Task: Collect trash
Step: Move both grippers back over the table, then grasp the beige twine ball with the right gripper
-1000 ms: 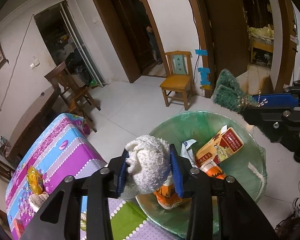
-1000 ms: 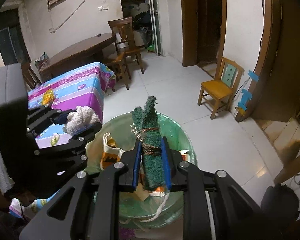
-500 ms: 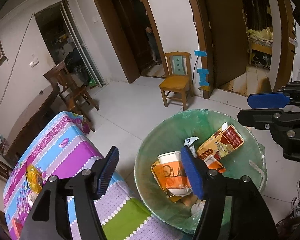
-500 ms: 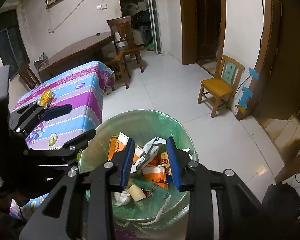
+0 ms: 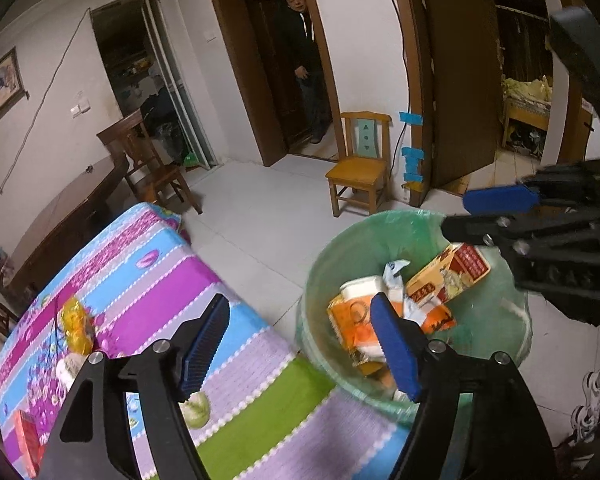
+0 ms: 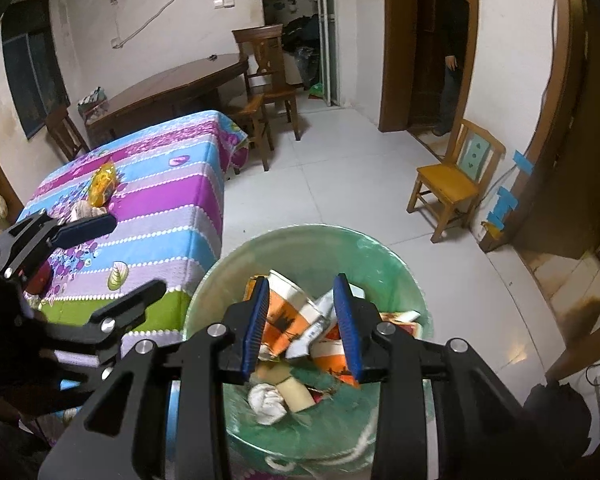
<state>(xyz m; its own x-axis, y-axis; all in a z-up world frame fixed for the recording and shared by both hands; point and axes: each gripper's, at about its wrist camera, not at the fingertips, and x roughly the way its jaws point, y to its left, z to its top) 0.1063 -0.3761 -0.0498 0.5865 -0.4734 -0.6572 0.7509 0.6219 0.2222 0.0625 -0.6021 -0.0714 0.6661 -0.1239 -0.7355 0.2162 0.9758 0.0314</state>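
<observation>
Over the bin [image 6: 384,256] I hold my right tongs [image 6: 302,324]; their blue pads [image 6: 256,326] stand a little apart and nothing is between them. Below them, inside the green bag that lines the bin, lies the trash: an orange and white cup [image 6: 288,308], a white cloth ball [image 6: 266,398], a pale roll [image 6: 296,394] and a dark green scrub pad [image 6: 332,384].

My left tongs [image 5: 300,346] are over the edge of the table [image 5: 148,280], between the striped cloth and the bin. Their jaws are opening, already wide, and they hold nothing. One pad [image 5: 394,344] is over the rim of the bin, the other over the cloth. In the left view a red and yellow carton [image 5: 448,280] leans in the bin beside the cup.

On the table more trash waits: a yellow wrapper [image 6: 102,182], a pale crumpled piece [image 6: 84,210] just beside it, and a red thing [image 5: 26,440] near the table's corner.

Across the white floor a small chair [image 6: 456,184] stands by the wall, and a person [image 5: 304,60] stands in a dark doorway.
</observation>
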